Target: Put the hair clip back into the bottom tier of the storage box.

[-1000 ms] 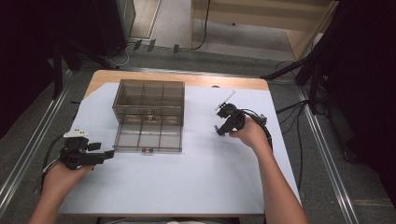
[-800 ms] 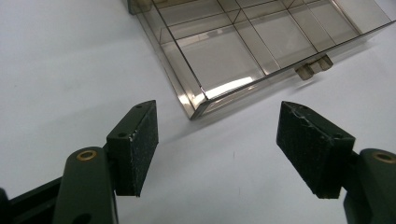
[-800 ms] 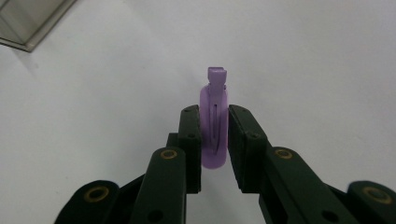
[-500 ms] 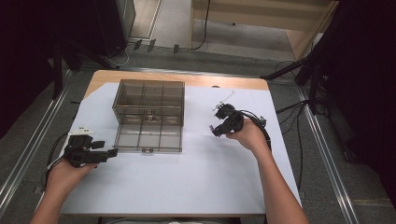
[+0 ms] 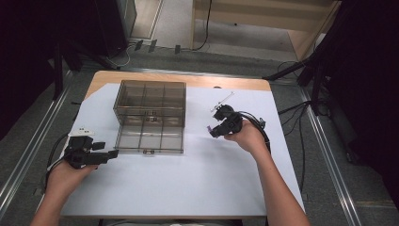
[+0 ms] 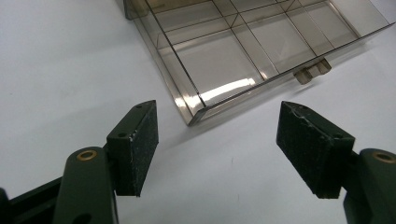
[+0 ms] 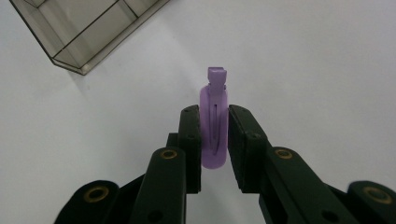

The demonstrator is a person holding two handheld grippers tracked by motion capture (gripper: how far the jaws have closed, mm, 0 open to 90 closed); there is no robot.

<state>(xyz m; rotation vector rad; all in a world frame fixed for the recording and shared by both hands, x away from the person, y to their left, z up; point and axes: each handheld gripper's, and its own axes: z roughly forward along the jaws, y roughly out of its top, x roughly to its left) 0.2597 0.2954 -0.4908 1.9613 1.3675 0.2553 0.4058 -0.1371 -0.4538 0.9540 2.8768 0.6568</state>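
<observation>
Right gripper (image 7: 214, 140), right of centre in the high view, clamps a purple clip (image 7: 214, 125) above the white sheet (image 5: 188, 188). Left gripper (image 6: 217, 149), lower left, jaws wide, faces the box (image 5: 149, 115) corner.

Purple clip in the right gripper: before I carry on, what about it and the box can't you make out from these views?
- Purple clip: its lower end is hidden between the pads of the right gripper in the right gripper view; in the high view it is too small to read.
- Clear box: the left gripper view cuts off its far side, and in the high view the compartments' contents are too small to tell.
- Thin white object beyond the right gripper: too small to identify.
</observation>
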